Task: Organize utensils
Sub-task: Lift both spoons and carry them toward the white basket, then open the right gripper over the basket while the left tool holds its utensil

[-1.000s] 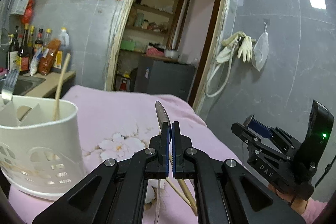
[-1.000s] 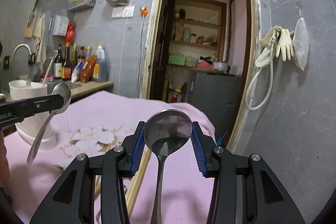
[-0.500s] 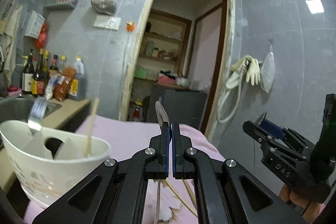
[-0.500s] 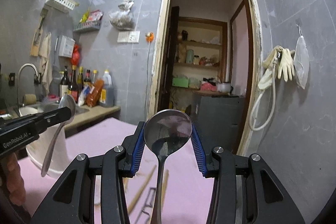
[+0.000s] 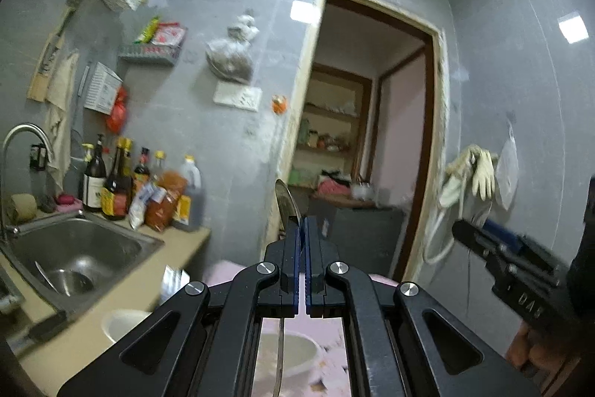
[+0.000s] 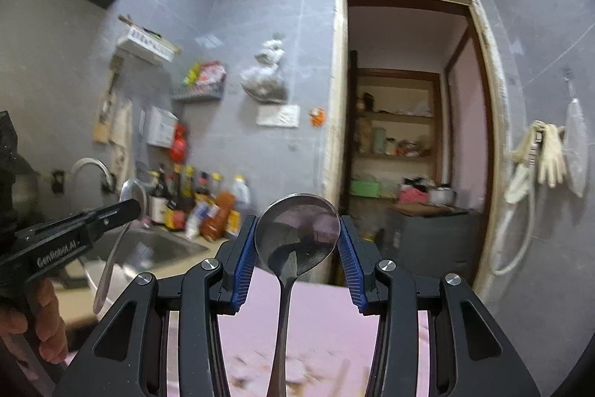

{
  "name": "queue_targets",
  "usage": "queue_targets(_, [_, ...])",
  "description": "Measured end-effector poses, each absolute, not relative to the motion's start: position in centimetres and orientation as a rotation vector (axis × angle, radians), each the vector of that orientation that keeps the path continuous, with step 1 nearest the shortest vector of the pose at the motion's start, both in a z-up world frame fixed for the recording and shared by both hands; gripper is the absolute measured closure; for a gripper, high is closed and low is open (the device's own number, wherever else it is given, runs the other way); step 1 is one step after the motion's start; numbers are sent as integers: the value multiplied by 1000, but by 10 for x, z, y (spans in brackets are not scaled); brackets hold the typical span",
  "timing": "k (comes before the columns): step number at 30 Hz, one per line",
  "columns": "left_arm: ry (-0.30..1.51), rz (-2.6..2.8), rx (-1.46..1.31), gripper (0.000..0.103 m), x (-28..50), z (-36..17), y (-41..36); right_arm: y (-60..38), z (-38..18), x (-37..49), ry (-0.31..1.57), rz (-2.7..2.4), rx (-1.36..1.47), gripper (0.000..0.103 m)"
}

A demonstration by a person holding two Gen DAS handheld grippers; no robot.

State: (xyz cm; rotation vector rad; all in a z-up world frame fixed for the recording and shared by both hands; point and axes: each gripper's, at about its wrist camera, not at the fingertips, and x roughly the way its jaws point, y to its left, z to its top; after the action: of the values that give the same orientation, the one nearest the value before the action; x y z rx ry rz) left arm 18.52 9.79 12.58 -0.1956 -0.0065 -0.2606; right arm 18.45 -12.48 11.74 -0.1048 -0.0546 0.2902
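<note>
Dim, cool indoor light; bright ceiling panels reflect as glare patches on the grey wall tiles (image 5: 513, 69). Fisheye bending and dark corners in both views. Motion blur smears the bottles (image 6: 208, 207) and cloth (image 6: 319, 330).

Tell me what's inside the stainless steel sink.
The stainless steel sink holds one thin, blade-like utensil leaning beside the drain; its near corner is cut off.

left gripper (image 6: 132, 207) body: "GenRobot.AI" in white | right gripper (image 5: 461, 229) side: "DAS", kinda blurry | bottles (image 5: 111, 185) by the sink: labels too smeared to read
</note>
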Motion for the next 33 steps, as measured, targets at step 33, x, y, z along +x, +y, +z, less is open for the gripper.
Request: queue_targets(33, [-75, -46, -395, 103, 233, 90, 192, -40, 90, 262, -79, 437, 98, 63])
